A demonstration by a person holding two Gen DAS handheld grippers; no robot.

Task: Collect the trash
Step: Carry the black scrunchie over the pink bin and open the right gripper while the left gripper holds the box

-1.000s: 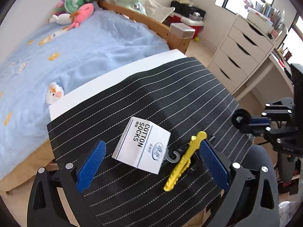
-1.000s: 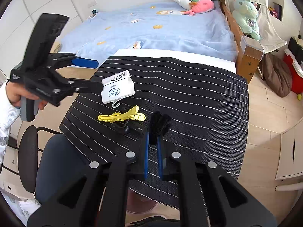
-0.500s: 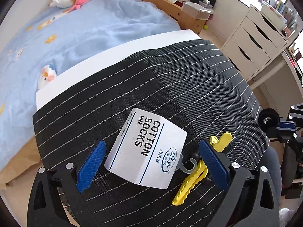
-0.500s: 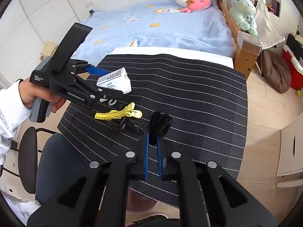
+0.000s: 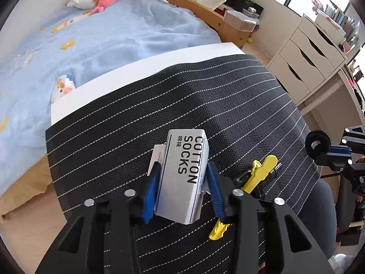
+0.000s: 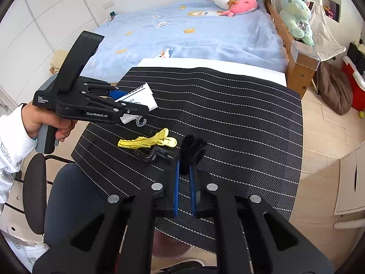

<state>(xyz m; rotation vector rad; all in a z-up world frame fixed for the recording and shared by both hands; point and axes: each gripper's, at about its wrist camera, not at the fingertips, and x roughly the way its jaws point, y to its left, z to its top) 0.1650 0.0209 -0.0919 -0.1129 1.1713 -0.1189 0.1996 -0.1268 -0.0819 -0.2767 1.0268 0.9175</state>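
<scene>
A white "COTTON SOCKS" card label (image 5: pixel 184 178) with a small plastic hook stands bowed between the blue pads (image 5: pixel 150 189) of my left gripper (image 5: pixel 183 171). The jaws are closing and both pads press its side edges. In the right wrist view the left gripper (image 6: pixel 131 106), held by a hand, pinches the label (image 6: pixel 141 97) above the striped mat (image 6: pixel 239 118). My right gripper (image 6: pixel 183 159) is shut on a black fuzzy hair tie (image 6: pixel 191 150), which also shows as a ring (image 5: pixel 318 140) in the left wrist view.
A yellow hair clip (image 6: pixel 146 140) and a black clip (image 6: pixel 152 155) lie on the mat near its front edge. A bed with a blue blanket (image 6: pixel 194 36) stands behind the table, white drawers (image 5: pixel 305 54) to the right, and an office chair (image 6: pixel 68 196) below the front edge.
My left gripper came down over the label and its jaws went from wide apart to pressing on the label's sides, bowing it. The right gripper stayed still with the hair tie.
</scene>
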